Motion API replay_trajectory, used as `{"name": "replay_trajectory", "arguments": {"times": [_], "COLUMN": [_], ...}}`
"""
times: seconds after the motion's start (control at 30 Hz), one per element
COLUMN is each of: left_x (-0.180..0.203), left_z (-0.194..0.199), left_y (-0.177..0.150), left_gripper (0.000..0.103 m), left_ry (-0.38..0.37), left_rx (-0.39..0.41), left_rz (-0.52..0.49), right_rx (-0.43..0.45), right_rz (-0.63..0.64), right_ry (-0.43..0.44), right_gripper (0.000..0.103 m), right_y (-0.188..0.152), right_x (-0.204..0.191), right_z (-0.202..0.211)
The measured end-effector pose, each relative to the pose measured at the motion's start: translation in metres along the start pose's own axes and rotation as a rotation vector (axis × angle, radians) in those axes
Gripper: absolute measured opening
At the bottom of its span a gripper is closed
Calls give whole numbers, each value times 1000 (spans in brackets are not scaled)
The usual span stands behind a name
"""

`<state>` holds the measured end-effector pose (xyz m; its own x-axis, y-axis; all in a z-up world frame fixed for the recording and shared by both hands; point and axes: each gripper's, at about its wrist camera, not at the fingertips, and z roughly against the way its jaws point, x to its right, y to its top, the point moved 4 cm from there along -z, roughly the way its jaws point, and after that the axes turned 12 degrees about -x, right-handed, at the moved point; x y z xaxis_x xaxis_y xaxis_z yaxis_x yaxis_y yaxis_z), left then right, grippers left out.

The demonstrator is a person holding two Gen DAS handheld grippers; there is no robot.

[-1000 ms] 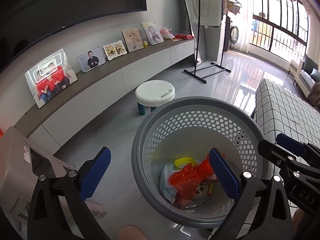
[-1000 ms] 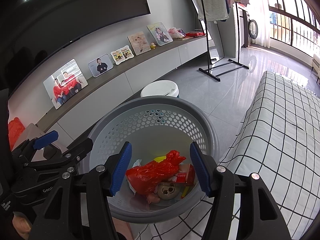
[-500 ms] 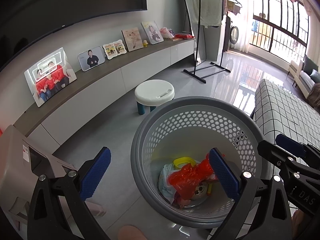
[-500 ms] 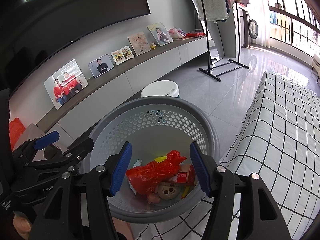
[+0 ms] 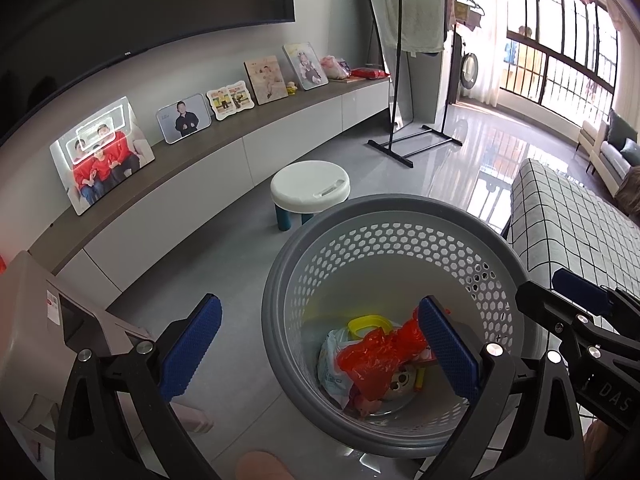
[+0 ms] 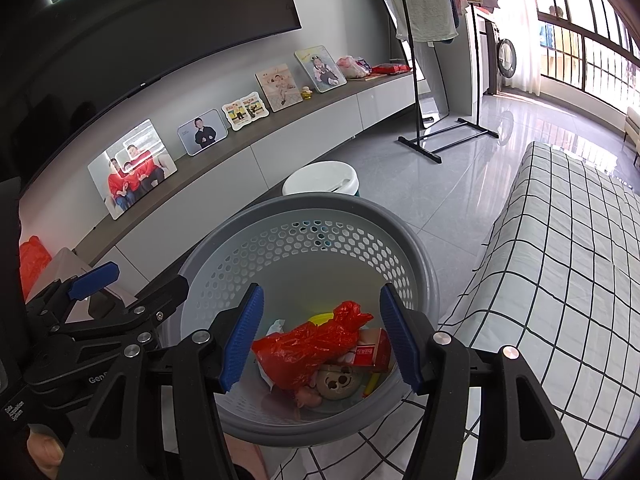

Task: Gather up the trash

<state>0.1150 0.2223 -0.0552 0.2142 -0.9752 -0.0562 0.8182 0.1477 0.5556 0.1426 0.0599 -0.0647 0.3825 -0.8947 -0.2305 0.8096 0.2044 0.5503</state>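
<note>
A round grey perforated basket [image 5: 396,216] [image 6: 308,208] stands on the floor below both grippers. At its bottom lie a crumpled red plastic bag [image 5: 380,356] [image 6: 312,340], a white bag [image 5: 332,364], a yellow ring [image 5: 366,326], a red and white carton [image 6: 370,350] and a bear-face toy [image 6: 340,380]. My left gripper [image 5: 320,344] hangs open over the basket's near left rim, with nothing between its blue pads. My right gripper [image 6: 322,336] hovers open above the basket's inside and holds nothing. Each gripper shows at the edge of the other's view.
A white stool [image 5: 310,188] stands behind the basket. A long low cabinet [image 5: 224,148] with photo frames runs along the wall. A checked mattress [image 6: 560,280] lies right of the basket, a clothes rack [image 5: 416,148] stands farther back, and a grey box [image 5: 44,320] sits at left.
</note>
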Motion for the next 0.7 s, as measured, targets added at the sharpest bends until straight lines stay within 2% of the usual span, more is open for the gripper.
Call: {"name": "replay_trajectory", "arguments": {"times": [0.7], "left_x": [1], "left_z": [1], "left_y": [-1], "left_gripper": [97], "left_ry": [11], "left_rx": [0], "left_rz": [0], "right_rx": [0], "right_rz": [1], "right_ry": [0], "right_gripper": [58], "right_y": [0], "right_x": [0], "right_z": [0]}}
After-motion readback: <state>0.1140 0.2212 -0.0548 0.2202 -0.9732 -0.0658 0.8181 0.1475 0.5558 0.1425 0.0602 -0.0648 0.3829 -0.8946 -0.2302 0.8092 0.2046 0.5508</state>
